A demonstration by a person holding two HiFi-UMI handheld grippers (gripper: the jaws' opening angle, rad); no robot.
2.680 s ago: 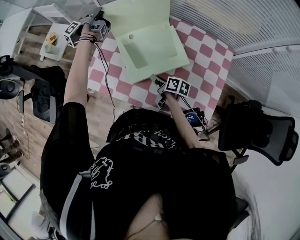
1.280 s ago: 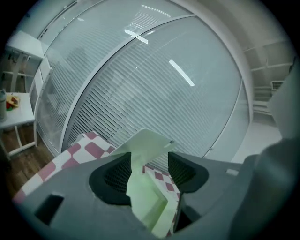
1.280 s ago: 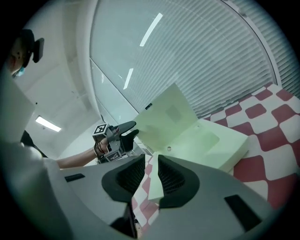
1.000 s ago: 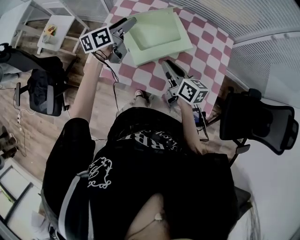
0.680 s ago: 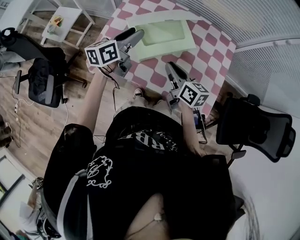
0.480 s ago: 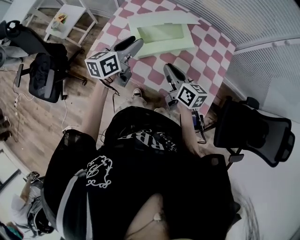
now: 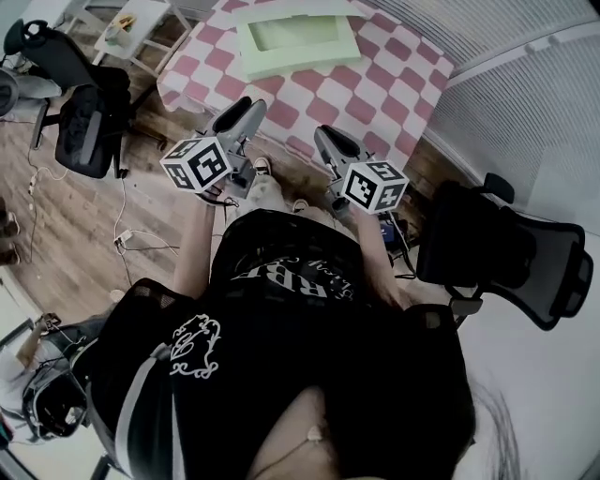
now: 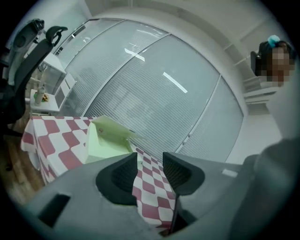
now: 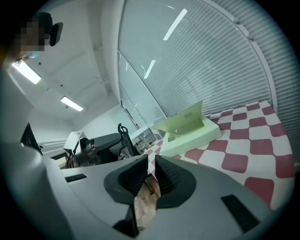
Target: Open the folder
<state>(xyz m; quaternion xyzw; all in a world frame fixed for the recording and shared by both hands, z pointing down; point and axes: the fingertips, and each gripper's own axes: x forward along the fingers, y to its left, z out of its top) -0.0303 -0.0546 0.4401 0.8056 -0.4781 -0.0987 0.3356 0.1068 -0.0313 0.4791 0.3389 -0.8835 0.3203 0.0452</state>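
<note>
The light green box folder [image 7: 295, 42] lies on the red-and-white checkered table [image 7: 375, 84] with its lid [image 9: 185, 117] standing up. Both grippers hang off the table's near edge, well short of the folder. My left gripper [image 7: 242, 105] points at the table; its jaws are closing, still apart, with nothing between them. My right gripper [image 7: 323, 134] is beside it, its jaws closing to a narrow gap, also empty. The left gripper view shows the left gripper [image 8: 150, 157] below the folder [image 8: 105, 140]. The right gripper view shows the right gripper [image 9: 151, 161] with the folder [image 9: 187, 129] beyond.
A black office chair [image 7: 506, 253] stands at my right and another [image 7: 80, 122] at my left on the wooden floor. A small white side table [image 7: 127, 28] is at far left. A glass wall with blinds [image 8: 154, 84] runs behind the table.
Both grippers have drawn back from the folder toward the person's body and now hang off the table's edge. The left jaws have narrowed. The folder stays open on the table.
</note>
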